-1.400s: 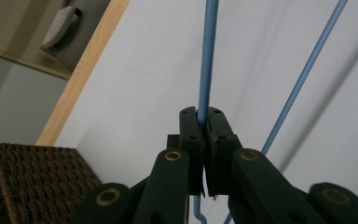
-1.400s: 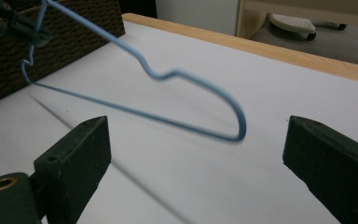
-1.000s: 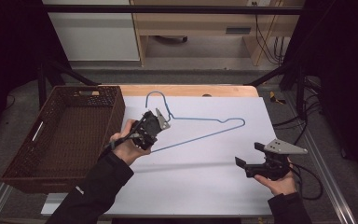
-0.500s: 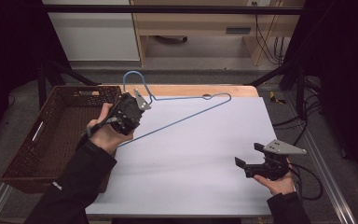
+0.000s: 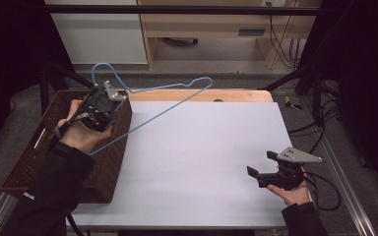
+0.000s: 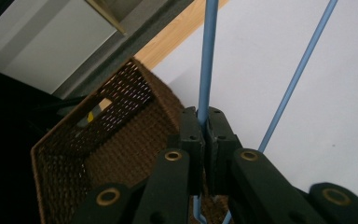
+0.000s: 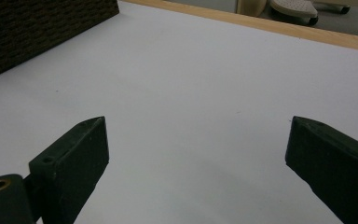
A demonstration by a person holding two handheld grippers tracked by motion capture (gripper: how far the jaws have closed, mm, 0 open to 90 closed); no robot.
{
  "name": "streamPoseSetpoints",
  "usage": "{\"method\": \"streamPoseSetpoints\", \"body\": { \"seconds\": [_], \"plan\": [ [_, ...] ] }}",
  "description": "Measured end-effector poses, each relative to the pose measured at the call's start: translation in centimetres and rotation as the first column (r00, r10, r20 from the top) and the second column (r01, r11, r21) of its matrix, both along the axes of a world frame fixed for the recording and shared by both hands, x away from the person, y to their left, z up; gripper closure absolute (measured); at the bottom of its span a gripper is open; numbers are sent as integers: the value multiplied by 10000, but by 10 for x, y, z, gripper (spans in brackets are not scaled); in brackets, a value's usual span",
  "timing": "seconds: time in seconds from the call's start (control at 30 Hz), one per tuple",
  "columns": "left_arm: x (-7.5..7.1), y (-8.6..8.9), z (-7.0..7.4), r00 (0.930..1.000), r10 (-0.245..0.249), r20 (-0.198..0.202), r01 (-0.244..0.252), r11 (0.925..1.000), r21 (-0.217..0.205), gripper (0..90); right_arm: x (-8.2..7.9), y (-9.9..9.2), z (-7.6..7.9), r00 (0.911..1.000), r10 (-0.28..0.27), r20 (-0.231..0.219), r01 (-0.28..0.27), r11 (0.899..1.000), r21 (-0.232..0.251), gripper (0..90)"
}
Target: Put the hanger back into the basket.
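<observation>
Your left gripper [image 5: 109, 97] covers the stretch of the blue wire hanger [image 5: 177, 105] that its jaws clamp, and in the left gripper view the hanger's two wires run off the top edge. Your left forearm hides part of the wicker basket [image 5: 29, 162], so you cannot tell what lies inside. The bottom edge cuts off both your sleeves.

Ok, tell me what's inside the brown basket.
Little shows inside the basket: in the left gripper view, woven walls and a pale patch with a yellow bit by the far wall. The left hand, left gripper and blue hanger above it cover much of the floor.
</observation>
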State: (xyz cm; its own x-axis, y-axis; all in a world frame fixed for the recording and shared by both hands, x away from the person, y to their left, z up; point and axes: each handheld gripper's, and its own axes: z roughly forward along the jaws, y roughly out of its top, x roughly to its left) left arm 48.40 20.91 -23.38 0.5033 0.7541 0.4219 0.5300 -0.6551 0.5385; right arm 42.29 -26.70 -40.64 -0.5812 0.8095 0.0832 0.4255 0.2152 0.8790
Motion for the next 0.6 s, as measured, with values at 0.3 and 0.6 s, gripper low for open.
{"method": "streamPoseSetpoints", "body": {
  "seconds": [0.3, 0.6],
  "plan": [
    [2, 40, -4, 9952, 981, 30, -980, 9951, -122, 872, 0, 2, -1, 10000, 7, 15, -7, 10000, -29, 60],
    [2, 79, -9, 9821, 1883, 59, -1883, 9821, -6, 872, 0, 2, -2, 10000, 53, -31, -53, 9999, -115, 56]
  ]
}}
